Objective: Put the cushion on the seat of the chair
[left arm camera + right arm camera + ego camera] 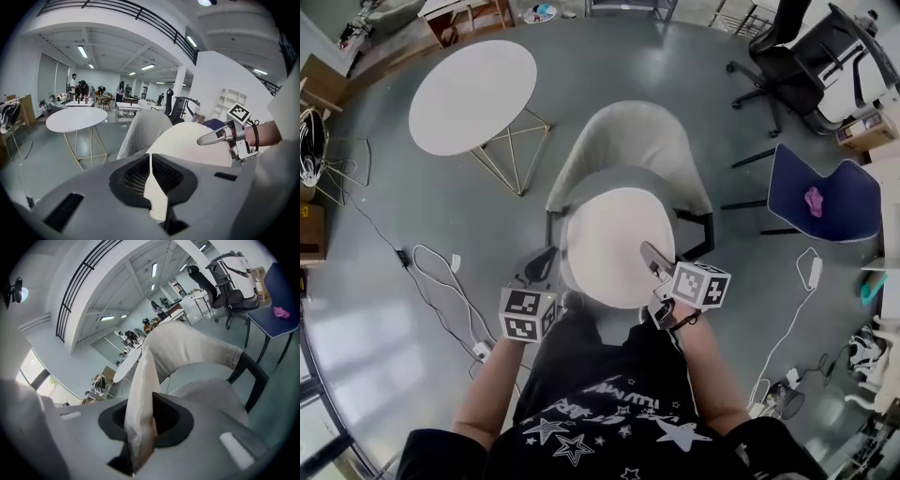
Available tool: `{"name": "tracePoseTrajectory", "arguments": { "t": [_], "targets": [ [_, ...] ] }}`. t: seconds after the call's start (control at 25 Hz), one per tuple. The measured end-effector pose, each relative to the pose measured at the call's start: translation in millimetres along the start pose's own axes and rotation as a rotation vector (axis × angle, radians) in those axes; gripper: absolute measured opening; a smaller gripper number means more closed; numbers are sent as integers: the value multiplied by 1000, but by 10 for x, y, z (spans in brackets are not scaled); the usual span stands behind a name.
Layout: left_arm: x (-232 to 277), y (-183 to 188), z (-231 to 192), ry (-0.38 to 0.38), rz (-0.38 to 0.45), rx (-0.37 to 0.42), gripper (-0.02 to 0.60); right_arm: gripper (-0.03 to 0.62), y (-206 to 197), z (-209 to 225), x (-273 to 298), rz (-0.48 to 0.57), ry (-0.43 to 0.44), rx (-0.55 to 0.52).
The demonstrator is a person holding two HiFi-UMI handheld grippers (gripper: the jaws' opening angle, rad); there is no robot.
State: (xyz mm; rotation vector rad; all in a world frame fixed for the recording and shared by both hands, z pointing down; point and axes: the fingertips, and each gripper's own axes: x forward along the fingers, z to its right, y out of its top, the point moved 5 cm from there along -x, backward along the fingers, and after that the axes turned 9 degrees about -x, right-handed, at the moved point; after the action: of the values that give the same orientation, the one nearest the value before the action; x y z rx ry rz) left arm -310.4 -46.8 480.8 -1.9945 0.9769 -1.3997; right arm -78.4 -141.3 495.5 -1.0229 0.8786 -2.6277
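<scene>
A round cream cushion hangs flat just above the seat of the grey armchair, whose seat rim shows past the cushion's far edge. My left gripper is shut on the cushion's left edge, and my right gripper is shut on its right edge. In the left gripper view the cushion runs thin between the jaws of the left gripper, with the right gripper across it. In the right gripper view the cushion's seam stands pinched in the right gripper, beside the chair's seat and backrest.
A round white table on wire legs stands to the chair's left. A blue chair with a pink thing on it and a black office chair stand at the right. Cables lie on the floor at the left. People stand far off.
</scene>
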Motion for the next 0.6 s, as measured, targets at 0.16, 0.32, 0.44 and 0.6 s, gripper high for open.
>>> {"name": "tracePoseTrajectory", "arguments": {
  "t": [0.16, 0.32, 0.44, 0.6],
  "targets": [
    [186, -28, -208, -39, -45, 41, 20, 61, -120, 7, 254, 38, -26, 44],
    [349, -177, -255, -77, -104, 57, 21, 61, -312, 124, 365, 67, -69, 83],
    [449, -303, -214, -104, -157, 76, 20, 61, -449, 227, 380, 67, -92, 87],
    [609, -470, -119, -130, -194, 84, 20, 60, -527, 487, 393, 38, -133, 44]
  ]
}}
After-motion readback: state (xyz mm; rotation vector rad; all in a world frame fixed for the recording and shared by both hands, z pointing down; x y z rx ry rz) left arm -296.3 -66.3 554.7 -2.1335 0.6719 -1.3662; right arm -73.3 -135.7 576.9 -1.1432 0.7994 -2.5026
